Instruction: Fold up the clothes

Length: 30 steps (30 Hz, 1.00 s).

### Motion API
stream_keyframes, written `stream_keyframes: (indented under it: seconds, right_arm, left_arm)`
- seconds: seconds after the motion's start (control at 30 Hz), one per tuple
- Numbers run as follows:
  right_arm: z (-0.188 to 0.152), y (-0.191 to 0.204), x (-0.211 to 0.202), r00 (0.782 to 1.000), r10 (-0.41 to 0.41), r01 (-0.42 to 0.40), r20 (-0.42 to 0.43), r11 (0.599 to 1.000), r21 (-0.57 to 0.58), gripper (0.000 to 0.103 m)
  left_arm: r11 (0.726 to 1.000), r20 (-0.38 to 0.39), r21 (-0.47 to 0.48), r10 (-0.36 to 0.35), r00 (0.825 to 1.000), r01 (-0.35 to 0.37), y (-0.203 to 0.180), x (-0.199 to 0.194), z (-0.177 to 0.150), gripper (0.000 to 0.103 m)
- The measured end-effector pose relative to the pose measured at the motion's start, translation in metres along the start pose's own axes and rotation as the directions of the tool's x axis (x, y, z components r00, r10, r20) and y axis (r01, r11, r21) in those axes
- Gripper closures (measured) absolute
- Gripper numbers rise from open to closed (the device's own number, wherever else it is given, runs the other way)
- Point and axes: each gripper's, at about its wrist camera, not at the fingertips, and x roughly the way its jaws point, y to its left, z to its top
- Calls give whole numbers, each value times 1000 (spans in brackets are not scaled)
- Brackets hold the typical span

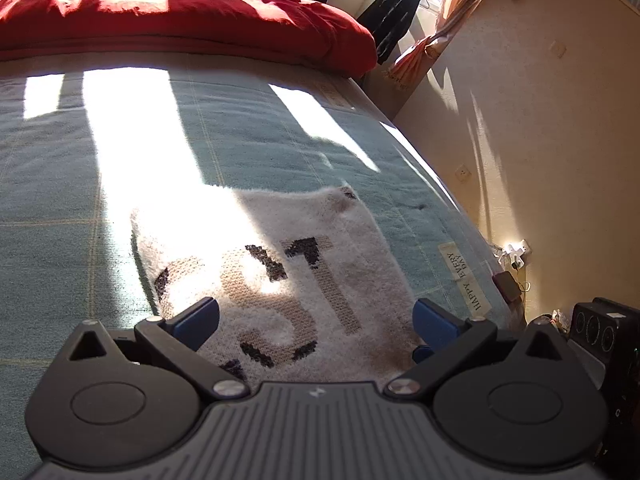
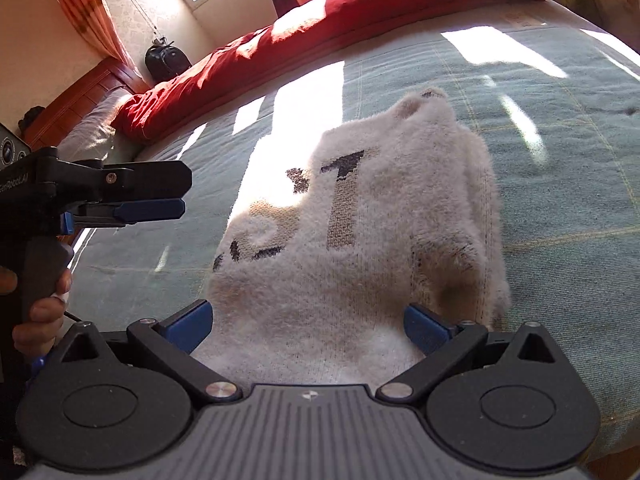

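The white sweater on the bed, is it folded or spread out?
Folded: the white sweater lies as a compact bundle on the bed, with doubled layers along its right edge.

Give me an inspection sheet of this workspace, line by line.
Surface: blue-green bedspread, sunlit stripes across it.
Job's things: white fuzzy sweater with a knitted number, lying partly folded on the bedspread.
Clutter: red duvet bunched at the far end.
Grippers: left tool open, over the sweater's near edge; right tool open, likewise; neither grips.
Cables: plugs and wires at a wall socket.
Surroundings: orange curtains, dark hanging clothes, wooden headboard.
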Motion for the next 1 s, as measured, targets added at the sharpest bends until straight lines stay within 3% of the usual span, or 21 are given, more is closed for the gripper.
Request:
stream_keyframes:
  seconds: [0.17, 0.33, 0.53, 0.63, 0.93, 1.0]
  right_arm:
    - [23, -4, -13, 995, -21, 25, 99, 999, -41, 0]
    - [35, -25, 9, 999, -1, -1, 53, 999, 35, 0]
    - [28, -38, 16, 998, 19, -24, 66, 997, 69, 0]
    - [25, -37, 11, 997, -36, 32, 67, 998, 60, 0]
    - [7, -62, -11, 995, -79, 69, 63, 988, 141, 0]
    - [7, -65, -16, 993, -93, 80, 77, 985, 153, 0]
  left_arm:
    - [1000, 2, -21, 6, 1000, -6, 3, 3, 0, 1]
    - [998, -11, -52, -22, 1000, 21, 10, 6, -1, 1]
    - [996, -73, -69, -62, 995, 57, 10, 34, -3, 0]
    - [992, -101, -113, -68, 993, 57, 17, 51, -10, 1]
    - [997, -113, -70, -35, 993, 27, 7, 50, -11, 1]
    - [997, -117, -53, -54, 992, 48, -3, 48, -10, 1]
